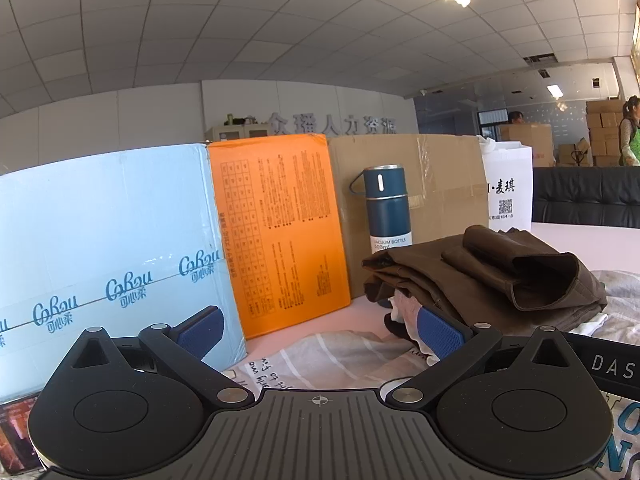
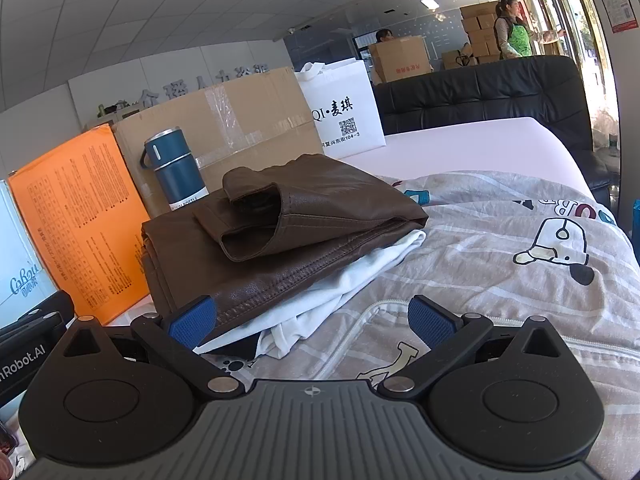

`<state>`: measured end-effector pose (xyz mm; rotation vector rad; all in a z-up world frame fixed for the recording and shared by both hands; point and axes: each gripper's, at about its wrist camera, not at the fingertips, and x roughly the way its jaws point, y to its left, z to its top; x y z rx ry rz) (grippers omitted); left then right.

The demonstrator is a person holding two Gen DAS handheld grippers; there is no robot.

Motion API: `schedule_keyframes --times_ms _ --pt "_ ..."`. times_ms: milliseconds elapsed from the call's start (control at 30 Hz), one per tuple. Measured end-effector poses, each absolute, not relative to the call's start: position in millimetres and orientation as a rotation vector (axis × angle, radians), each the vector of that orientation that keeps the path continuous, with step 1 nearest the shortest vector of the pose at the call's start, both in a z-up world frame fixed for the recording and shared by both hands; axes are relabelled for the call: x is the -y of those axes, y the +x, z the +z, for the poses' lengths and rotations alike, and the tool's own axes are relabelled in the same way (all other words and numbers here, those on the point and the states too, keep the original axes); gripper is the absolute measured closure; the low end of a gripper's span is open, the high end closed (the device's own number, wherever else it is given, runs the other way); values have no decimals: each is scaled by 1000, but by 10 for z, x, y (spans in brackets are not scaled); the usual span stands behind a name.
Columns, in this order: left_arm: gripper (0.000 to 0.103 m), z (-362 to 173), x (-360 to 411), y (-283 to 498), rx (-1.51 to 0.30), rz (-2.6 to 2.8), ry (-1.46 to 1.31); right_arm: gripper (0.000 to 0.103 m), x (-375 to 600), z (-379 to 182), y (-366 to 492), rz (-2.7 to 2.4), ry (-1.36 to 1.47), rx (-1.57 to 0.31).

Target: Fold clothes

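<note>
While the folded brown jacket [image 2: 288, 224] lies on a white garment [image 2: 340, 292] atop the printed grey bedsheet [image 2: 500, 264], both grippers sit low in front of that pile with their blue pads spread wide and nothing between them. Right gripper [image 2: 312, 322] hovers at the jacket's near edge, its left pad just beside the stitched hem. Left gripper [image 1: 320, 330] sits at the jacket's left end. Behind the jacket stands a blue vacuum bottle [image 2: 174, 168], then an orange box [image 2: 76, 220] and a cardboard box [image 2: 240, 116].
</note>
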<state>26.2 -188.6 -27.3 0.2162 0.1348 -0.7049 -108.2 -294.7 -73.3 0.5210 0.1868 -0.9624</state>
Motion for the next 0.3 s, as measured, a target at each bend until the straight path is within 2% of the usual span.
schedule_keyframes --times_ms 300 --pt "0 -279 1887 270 -137 -706 219 0 2937 -737 -1070 -963 513 -189"
